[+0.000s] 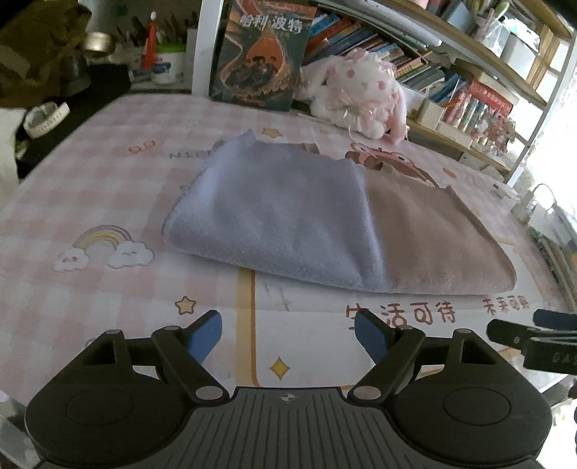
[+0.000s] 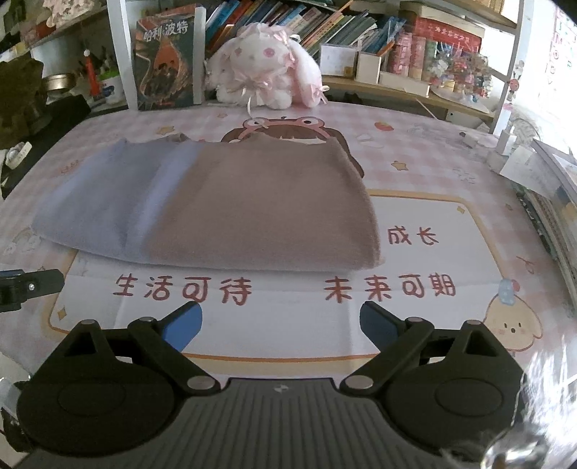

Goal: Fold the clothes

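**Folded cloth lies flat on the bench, both tongs spread and empty**

The bench (image 2: 450,173) fills most of both views, covered by a pink checked mat printed with cartoon figures, stars and red Chinese characters; its far corners curve away in the fisheye and its near edge is hidden behind the tool bodies. At the middle of it lies the folded cloth (image 2: 223,205), a flat rectangle, lavender on its left part and brownish on its right. It covers most of a printed cartoon figure, whose head alone shows above the far edge. How many layers it has cannot be made out.

Behind the bench, a bookshelf (image 2: 360,25) runs along the wall, its upper rows cut off by the frame. A white and pink plush rabbit (image 2: 263,68) sits at the bench's far edge, beside an upright book (image 2: 166,61).

The left tongs (image 1: 288,335) hover near the cloth's front edge, blue pads wide apart, gripping nothing. The right tongs (image 2: 281,323) are likewise spread and empty, short of the cloth.
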